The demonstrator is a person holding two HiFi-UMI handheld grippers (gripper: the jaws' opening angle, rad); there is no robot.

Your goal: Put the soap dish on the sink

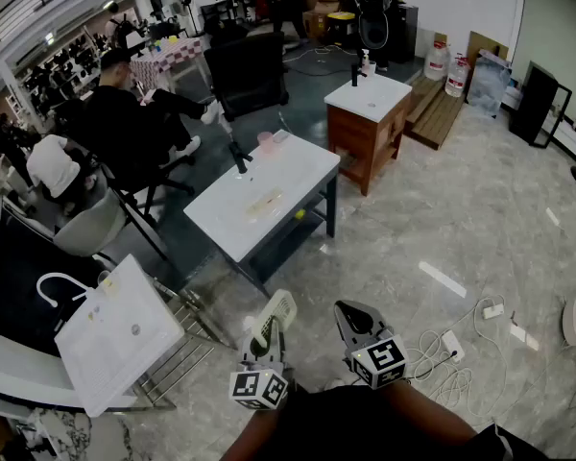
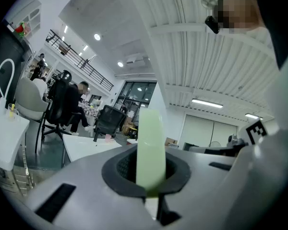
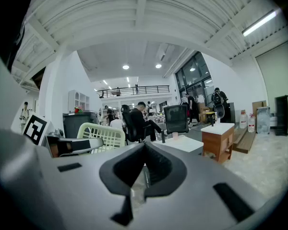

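Observation:
A pale green slotted soap dish (image 1: pixel 273 319) stands up between the jaws of my left gripper (image 1: pixel 266 332), which is shut on it low in the head view. In the left gripper view the soap dish (image 2: pixel 150 143) shows edge-on, upright in the left gripper (image 2: pixel 150 182). Just to the right, my right gripper (image 1: pixel 351 317) is shut with nothing in it. From the right gripper (image 3: pixel 144 169) the soap dish (image 3: pixel 102 135) appears at left. A white sink table (image 1: pixel 269 176) with a black faucet (image 1: pixel 238 157) stands ahead, well apart from both grippers.
A second white sink (image 1: pixel 120 334) with a white faucet rests on a wire rack at left. A wooden cabinet sink (image 1: pixel 370 104) stands farther back. Seated people and office chairs (image 1: pixel 125 133) fill the left. Cables and a power strip (image 1: pixel 451 346) lie on the floor at right.

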